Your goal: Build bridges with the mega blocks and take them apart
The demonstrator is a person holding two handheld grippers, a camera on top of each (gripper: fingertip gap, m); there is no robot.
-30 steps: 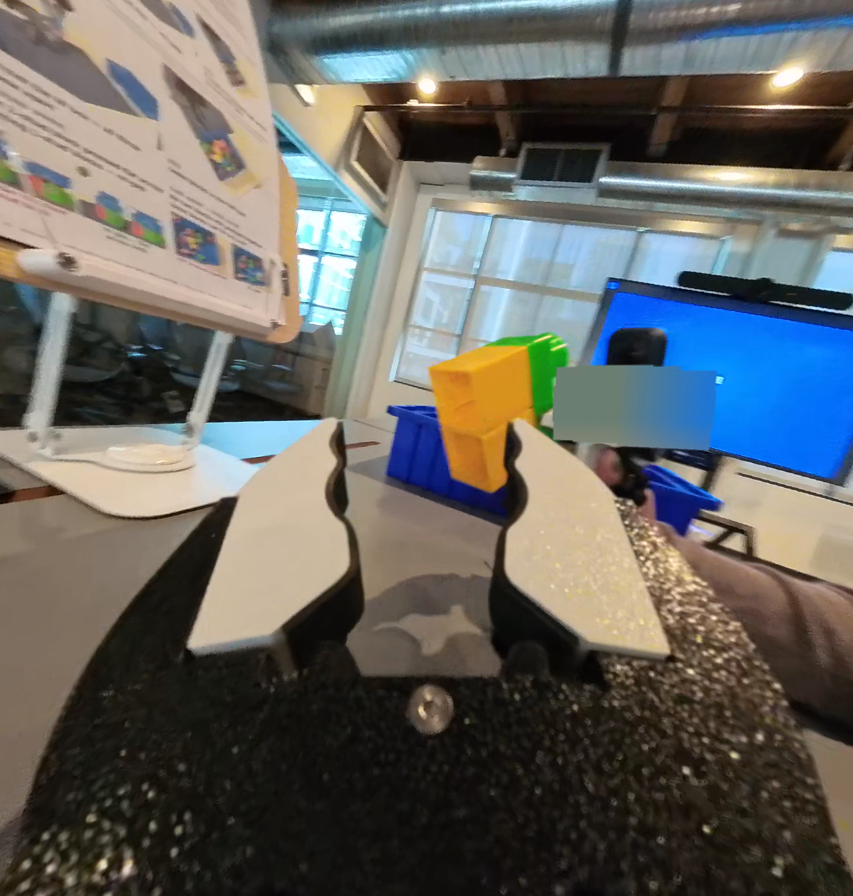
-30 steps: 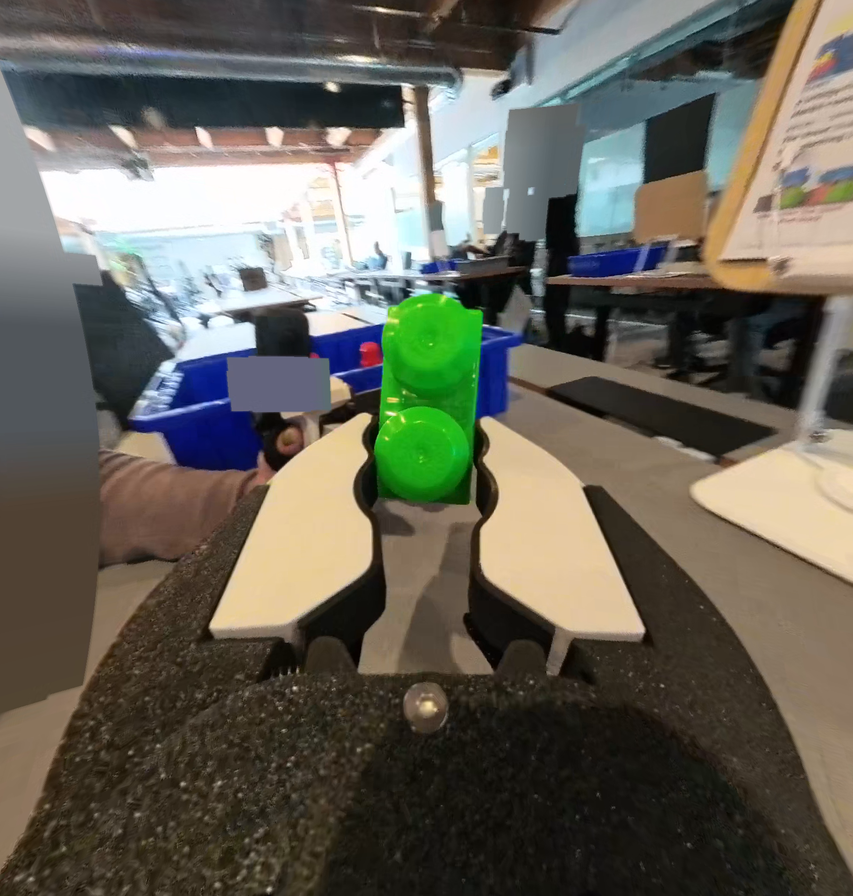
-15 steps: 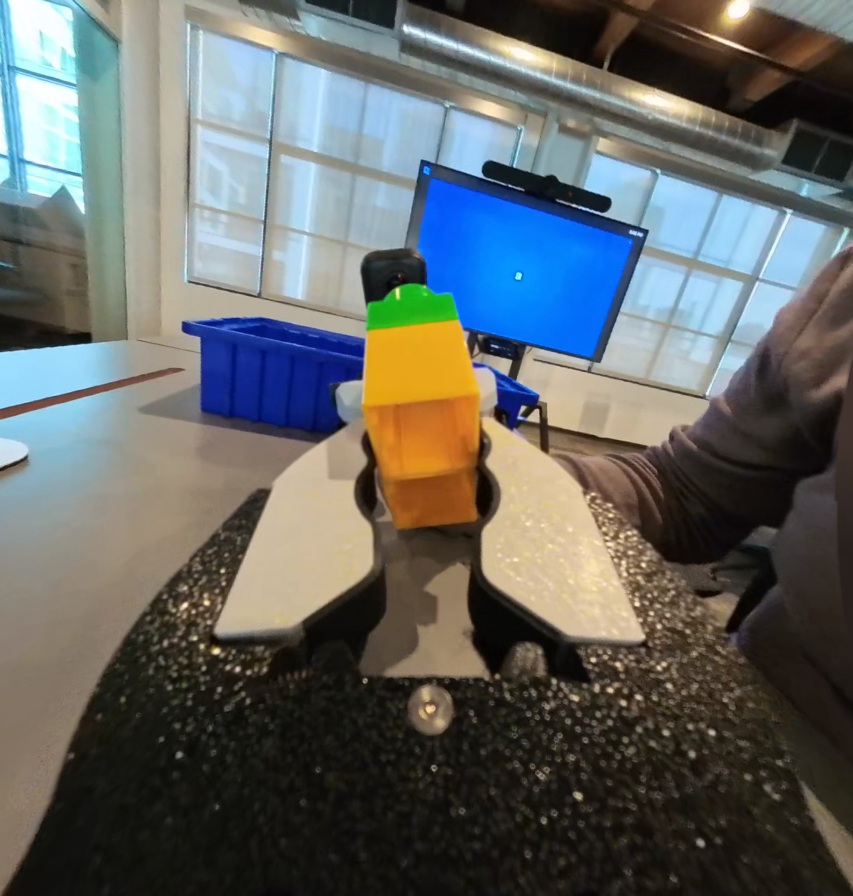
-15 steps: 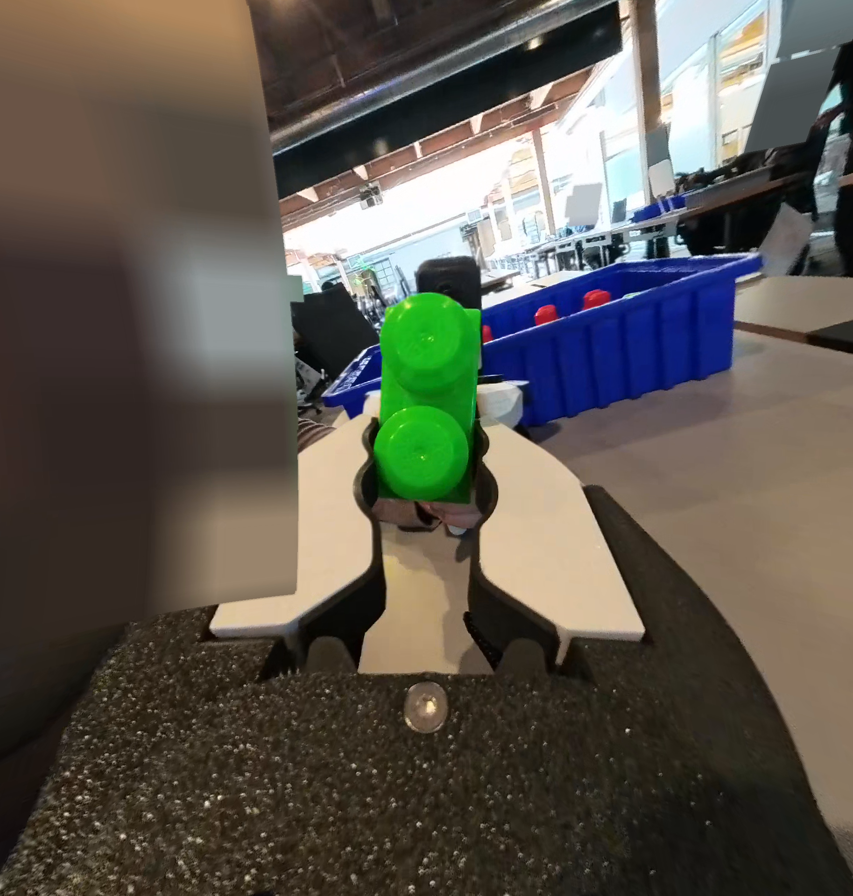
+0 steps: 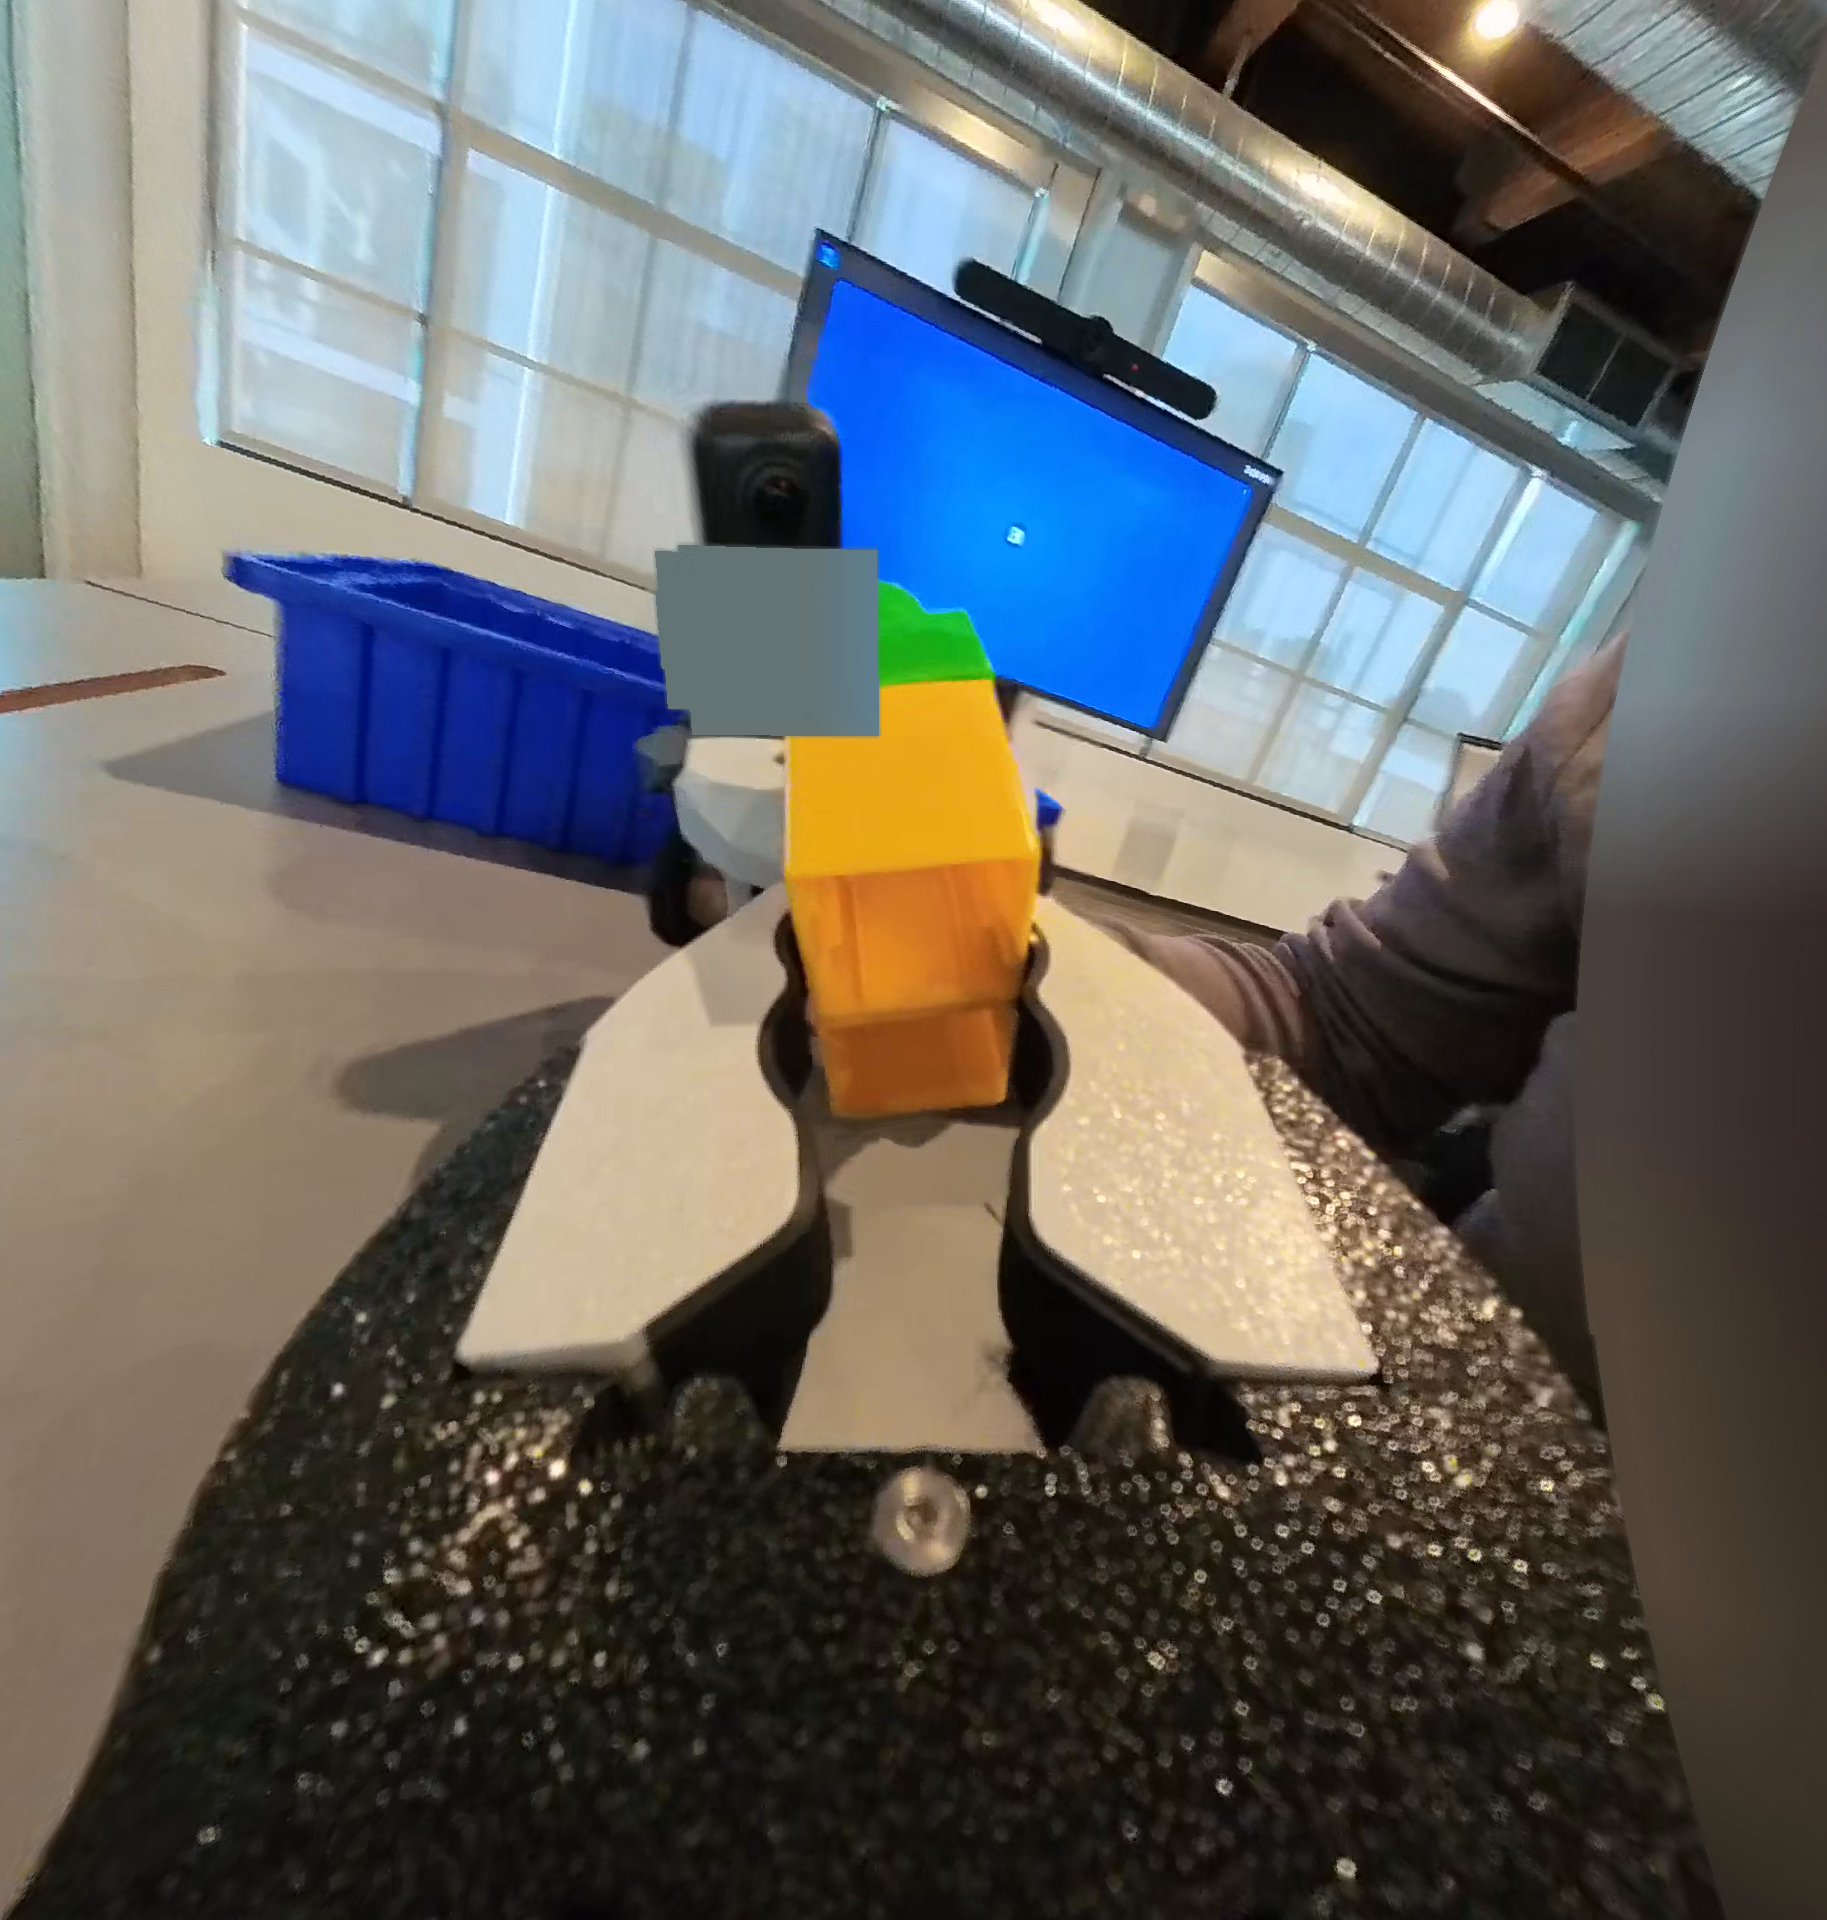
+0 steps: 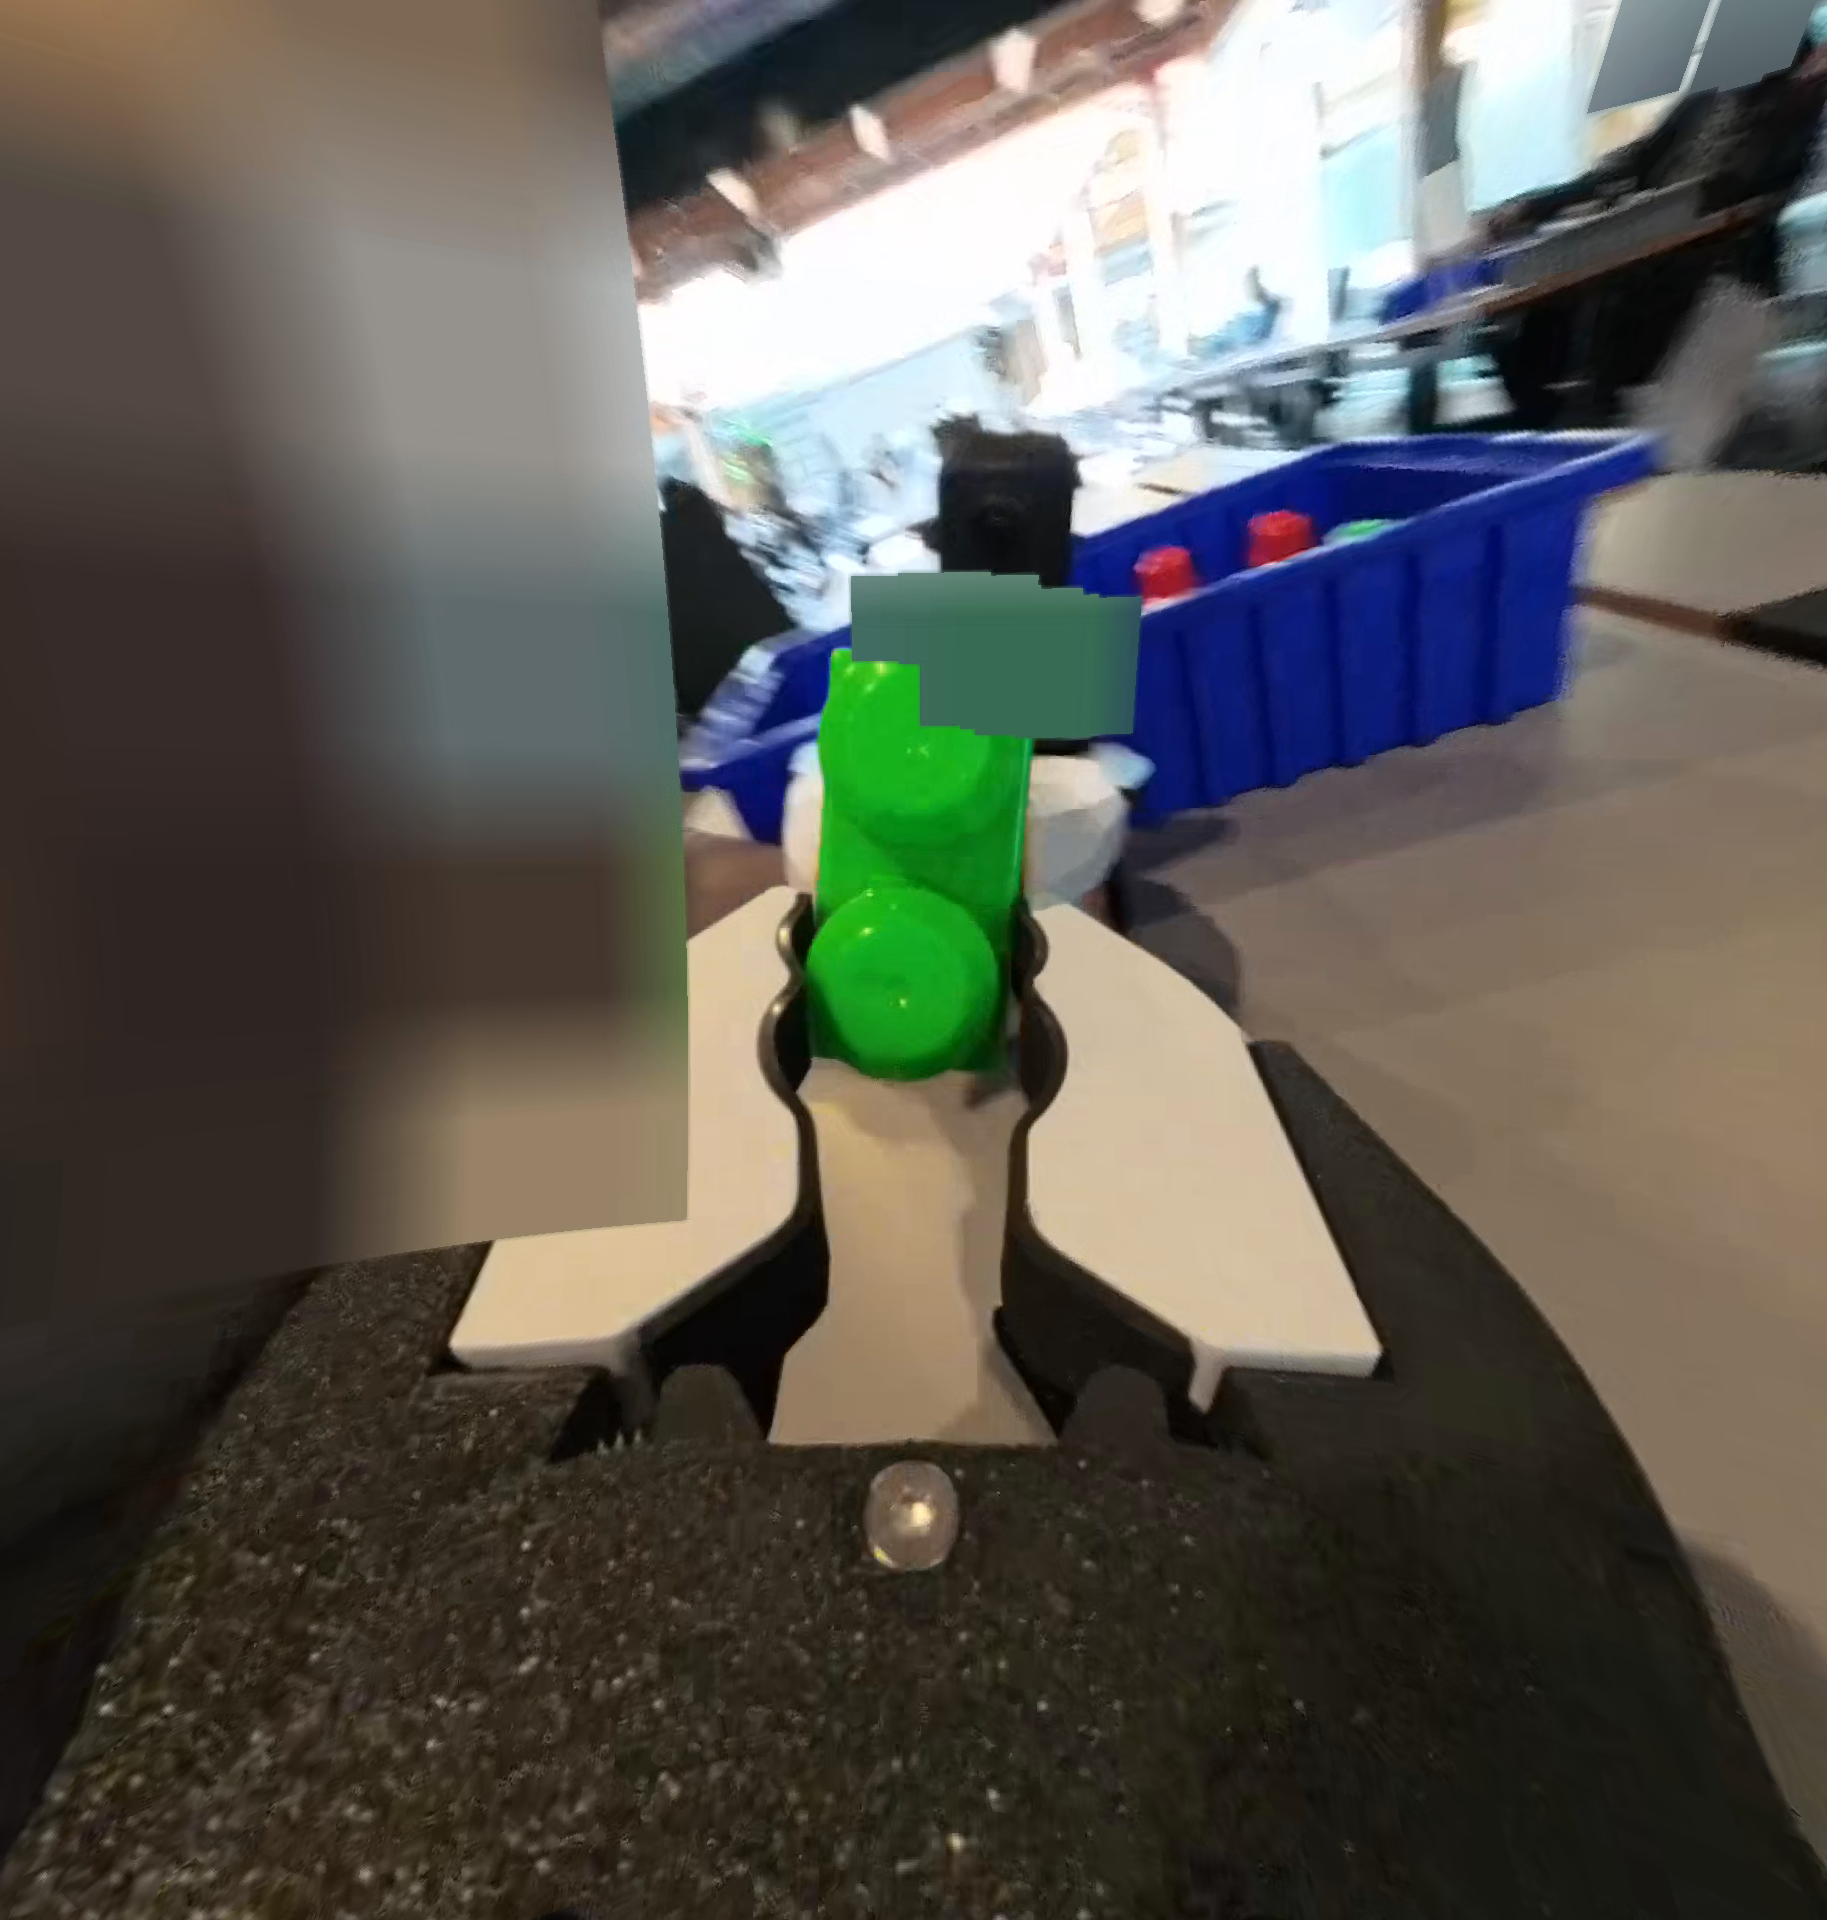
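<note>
A grey surface (image 5: 213,935) is stretching away under tall windows, with a blue bin (image 5: 452,717) sitting on it well beyond the tongs. The left wrist view is showing a lit blue monitor (image 5: 1034,520) behind the bin and a sleeved arm (image 5: 1408,987) at the right edge; the right wrist view is instead looking into a long workroom with desks, and into the bin's (image 6: 1408,665) open top, where two red blocks (image 6: 1273,535) and something green beside them are poking up. Each view is also catching the other tool's black camera facing it.

Two joined blocks are showing between the tongs: one yellow block (image 5: 909,935), seen hollow side on from the left wrist, and one green block (image 6: 914,894), seen stud side on from the right wrist with two round studs. In the left wrist view the green piece (image 5: 930,644) is sitting on the yellow block's far end.

The left tongs (image 5: 914,997) are pinching the yellow block, narrowed to its width. The right tongs (image 6: 914,987) are likewise clamping the green block, both tools holding the pair above the surface.
</note>
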